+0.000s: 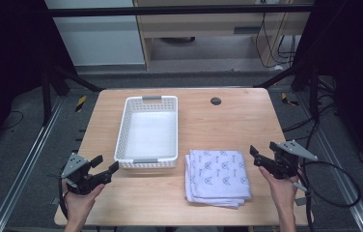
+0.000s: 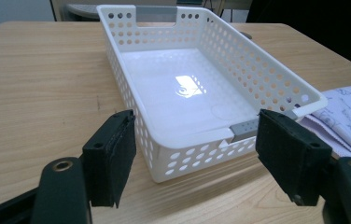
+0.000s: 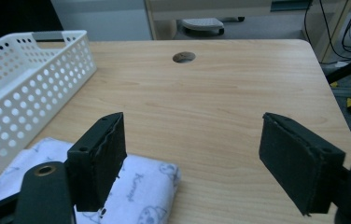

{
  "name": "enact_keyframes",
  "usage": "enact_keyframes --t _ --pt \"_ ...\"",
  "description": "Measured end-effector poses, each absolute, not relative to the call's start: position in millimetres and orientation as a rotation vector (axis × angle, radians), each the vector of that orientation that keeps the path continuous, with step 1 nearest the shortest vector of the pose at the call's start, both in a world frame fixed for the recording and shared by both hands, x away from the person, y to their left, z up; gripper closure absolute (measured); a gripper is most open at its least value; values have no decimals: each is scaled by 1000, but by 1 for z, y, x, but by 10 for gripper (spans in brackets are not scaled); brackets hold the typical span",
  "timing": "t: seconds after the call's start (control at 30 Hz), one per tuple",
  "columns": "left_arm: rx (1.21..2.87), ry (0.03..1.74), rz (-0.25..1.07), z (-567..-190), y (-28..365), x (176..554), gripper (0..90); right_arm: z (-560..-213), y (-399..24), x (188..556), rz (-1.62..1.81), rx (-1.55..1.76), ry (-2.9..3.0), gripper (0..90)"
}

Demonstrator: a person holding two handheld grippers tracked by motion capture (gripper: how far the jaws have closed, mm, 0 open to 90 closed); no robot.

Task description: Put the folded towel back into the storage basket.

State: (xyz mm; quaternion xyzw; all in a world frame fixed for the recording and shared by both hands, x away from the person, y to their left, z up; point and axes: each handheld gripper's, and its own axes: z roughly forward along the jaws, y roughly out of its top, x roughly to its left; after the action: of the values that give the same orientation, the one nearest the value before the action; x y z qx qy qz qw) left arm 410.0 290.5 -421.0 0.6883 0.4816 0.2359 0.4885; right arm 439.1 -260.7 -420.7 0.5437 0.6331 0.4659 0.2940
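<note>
Folded cloth (image 1: 217,177) just right of white basket (image 1: 146,131) on worktop (image 1: 237,121) | soft, light, limp: pinch an edge | left gripper (image 1: 103,166), right gripper (image 1: 258,156): jaws spread, empty.

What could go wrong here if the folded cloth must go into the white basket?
1. The folded cloth lies in several loose layers, so the open right gripper might lift only the top layers and the fold could open.
2. The white basket looks light and stands close to the cloth; a push from the open left gripper could slide it.
3. The cloth looks almost as wide as the basket, so an edge may hang over the rim.
</note>
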Motion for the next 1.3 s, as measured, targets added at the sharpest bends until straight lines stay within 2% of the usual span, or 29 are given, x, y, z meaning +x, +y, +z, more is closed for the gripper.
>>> enact_keyframes --t 0.57,1.3 --pt "1689 1107 556 -409 259 418 282 -394 -244 447 1268 1368 1685 195" --pt "1756 1006 508 -403 209 422 301 -389 -220 461 1267 1337 1743 200"
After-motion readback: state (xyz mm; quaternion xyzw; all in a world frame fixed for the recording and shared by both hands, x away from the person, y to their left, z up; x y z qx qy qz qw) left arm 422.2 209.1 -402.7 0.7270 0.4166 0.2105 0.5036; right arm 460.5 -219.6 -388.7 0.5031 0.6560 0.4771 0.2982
